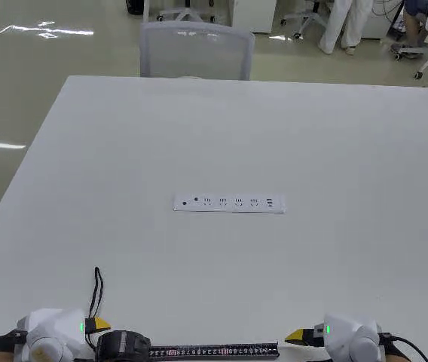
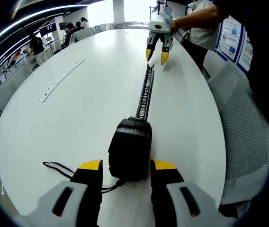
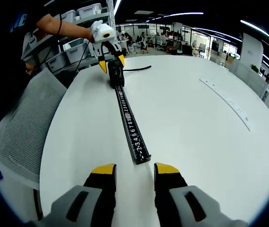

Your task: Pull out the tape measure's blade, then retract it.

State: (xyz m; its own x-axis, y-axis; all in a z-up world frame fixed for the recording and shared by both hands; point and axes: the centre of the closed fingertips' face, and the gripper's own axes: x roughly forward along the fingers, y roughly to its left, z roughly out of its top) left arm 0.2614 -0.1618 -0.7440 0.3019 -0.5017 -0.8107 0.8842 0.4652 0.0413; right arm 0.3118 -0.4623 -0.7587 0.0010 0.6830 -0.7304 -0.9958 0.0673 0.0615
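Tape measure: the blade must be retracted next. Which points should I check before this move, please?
1. Blade lies pulled out, flat on the table: ok.
2. Right gripper open, blade tip free ahead of it: ok.
3. Left gripper clamps the case firmly: cannot tell.
4. Power strip clear of the blade's path: ok.
5. Wrist cord behind the case, off the blade: ok.

Glossy white moulded shells on left claw [image 2: 127, 165] and right claw [image 3: 134, 169]; pale grey jaws with dark slots, capped in yellow; small green light on each; thin black cables at the rear.
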